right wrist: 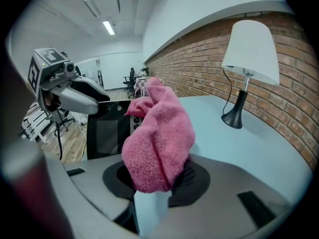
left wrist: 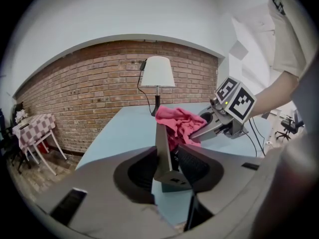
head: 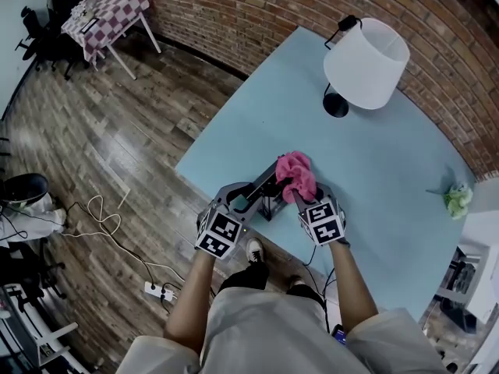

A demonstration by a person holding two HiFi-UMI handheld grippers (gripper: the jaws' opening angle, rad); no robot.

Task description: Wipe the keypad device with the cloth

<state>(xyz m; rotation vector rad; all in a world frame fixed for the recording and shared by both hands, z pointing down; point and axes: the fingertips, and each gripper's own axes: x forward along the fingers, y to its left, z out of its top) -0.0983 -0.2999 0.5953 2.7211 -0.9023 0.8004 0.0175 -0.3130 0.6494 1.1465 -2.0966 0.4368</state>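
Pressing pink cloth [head: 296, 174] onto the keypad device [left wrist: 163, 151]
Clamps the device upright in the left tool [left wrist: 172, 164] near the table [head: 374, 158] edge; pinches the cloth in the right tool [right wrist: 154, 177], bunched on the device's top.

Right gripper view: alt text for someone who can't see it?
The right hand-held gripper clamps a bunched pink cloth beside a dark keypad device on a blue table. The left hand-held gripper reaches toward the device; a white lamp stands at right.

This looks like an office-like studio room. A brick wall [head: 257, 6], wood floor [head: 101, 146], ceiling strip lights [right wrist: 108, 27] and office chairs [head: 43, 37] show it.
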